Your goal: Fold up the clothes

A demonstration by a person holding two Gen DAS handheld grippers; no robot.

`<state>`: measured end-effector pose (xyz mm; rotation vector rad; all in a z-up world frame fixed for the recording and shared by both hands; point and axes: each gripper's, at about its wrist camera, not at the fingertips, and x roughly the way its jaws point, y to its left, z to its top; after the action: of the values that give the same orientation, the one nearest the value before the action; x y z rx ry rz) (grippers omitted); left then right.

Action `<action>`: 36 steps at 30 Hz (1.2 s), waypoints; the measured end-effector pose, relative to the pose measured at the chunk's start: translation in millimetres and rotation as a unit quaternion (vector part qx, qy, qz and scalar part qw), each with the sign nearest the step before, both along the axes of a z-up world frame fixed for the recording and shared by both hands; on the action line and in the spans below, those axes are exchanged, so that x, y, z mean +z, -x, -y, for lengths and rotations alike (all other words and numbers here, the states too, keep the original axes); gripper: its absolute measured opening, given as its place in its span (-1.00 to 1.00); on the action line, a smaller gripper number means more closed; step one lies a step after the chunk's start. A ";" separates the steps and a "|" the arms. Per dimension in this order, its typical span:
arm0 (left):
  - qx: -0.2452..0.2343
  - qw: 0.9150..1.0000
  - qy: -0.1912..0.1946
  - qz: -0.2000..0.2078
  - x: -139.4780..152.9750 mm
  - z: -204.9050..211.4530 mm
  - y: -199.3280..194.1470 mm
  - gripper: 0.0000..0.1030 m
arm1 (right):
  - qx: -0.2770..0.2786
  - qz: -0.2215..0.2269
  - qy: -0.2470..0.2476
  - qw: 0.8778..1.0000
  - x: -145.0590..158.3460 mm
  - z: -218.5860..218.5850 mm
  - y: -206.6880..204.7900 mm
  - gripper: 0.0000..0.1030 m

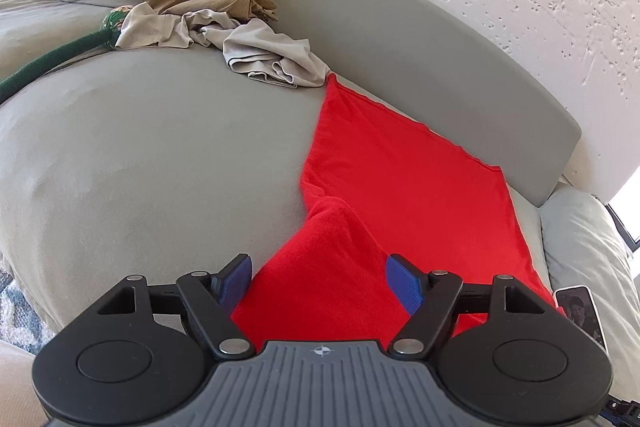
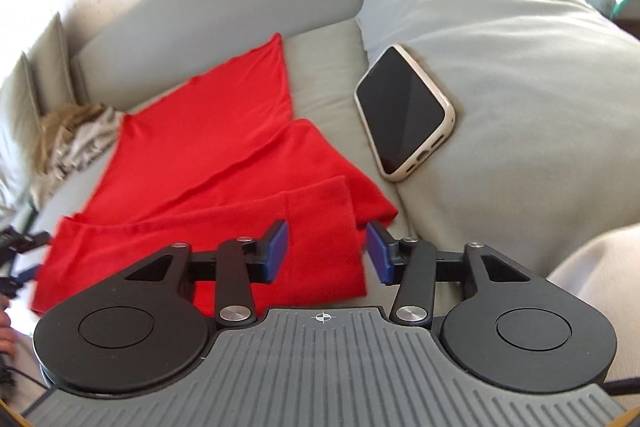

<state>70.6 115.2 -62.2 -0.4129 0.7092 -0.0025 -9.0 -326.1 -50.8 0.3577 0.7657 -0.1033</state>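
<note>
Left wrist view: the left gripper [image 1: 320,283] hangs over the near end of the red cloth [image 1: 400,187], jaws wide apart and gripping nothing. The cloth lies spread on the sofa [image 1: 140,155], its far corner touching a heap of beige clothes [image 1: 240,39]. A phone [image 1: 582,311] lies at the right edge.

Right wrist view: the right gripper [image 2: 326,251] hovers with jaws wide over a folded edge of the red cloth [image 2: 224,147]. The phone [image 2: 404,111] leans on a cushion [image 2: 520,67], just beside the cloth.
</note>
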 end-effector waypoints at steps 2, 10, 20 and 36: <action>0.000 1.000 -0.002 -0.001 -0.6 -0.5 -0.4 0.40 | 0.007 -0.012 0.009 1.000 -6.5 -1.5 -8.3 -0.10; 0.015 1.000 0.006 -0.004 -1.3 -6.2 -1.9 0.40 | 0.030 -0.026 0.051 0.998 -11.8 -12.3 -15.6 -0.58; -0.044 0.987 -0.153 0.017 3.4 21.4 -2.0 0.36 | 0.065 0.058 0.199 0.976 35.7 -61.8 0.2 -0.84; -0.070 0.982 -0.172 -0.001 -2.9 22.5 -40.2 -0.96 | 0.074 0.088 0.192 0.975 70.5 -70.8 -23.0 -0.85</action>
<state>110.8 92.7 -65.1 -0.0302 0.7234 -0.0127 14.1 -255.3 19.7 -0.0590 0.5785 -0.0755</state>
